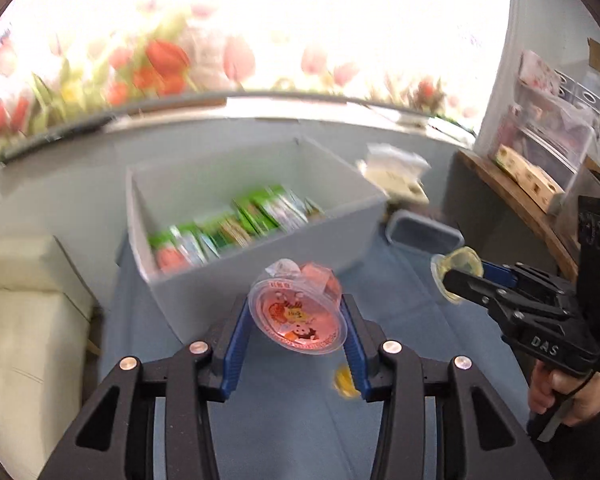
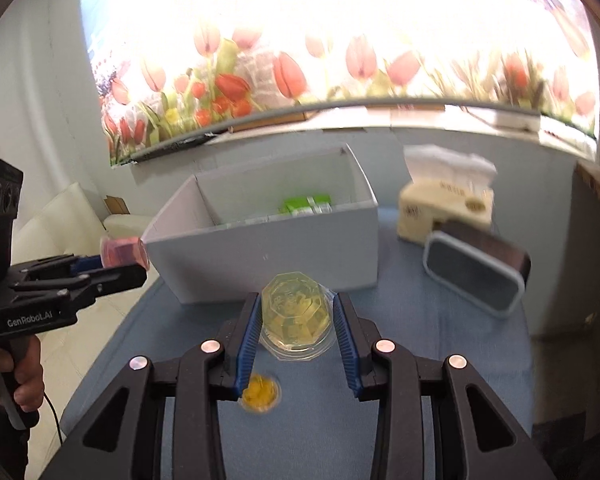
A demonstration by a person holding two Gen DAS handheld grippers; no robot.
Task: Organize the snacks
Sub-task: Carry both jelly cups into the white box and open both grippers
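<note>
My left gripper [image 1: 298, 312] is shut on a pink jelly cup [image 1: 298, 314], held above the blue table in front of a grey box [image 1: 260, 252]. The box holds green snack packets [image 1: 236, 224]. My right gripper [image 2: 296, 316] is shut on a pale yellow jelly cup [image 2: 296, 316], also held above the table before the grey box [image 2: 268, 256]. A small orange-yellow jelly cup [image 2: 260, 394] lies on the table under the right gripper; it also shows in the left wrist view [image 1: 345, 382]. The right gripper [image 1: 456, 276] shows in the left view, the left gripper [image 2: 126, 266] in the right view.
A tissue box [image 2: 444, 204] stands right of the grey box. A dark speaker-like device with a grey rim [image 2: 476, 272] lies at the right of the table. A white sofa [image 1: 24, 320] stands to the left. A wooden shelf with a clear organizer [image 1: 540, 140] is at far right.
</note>
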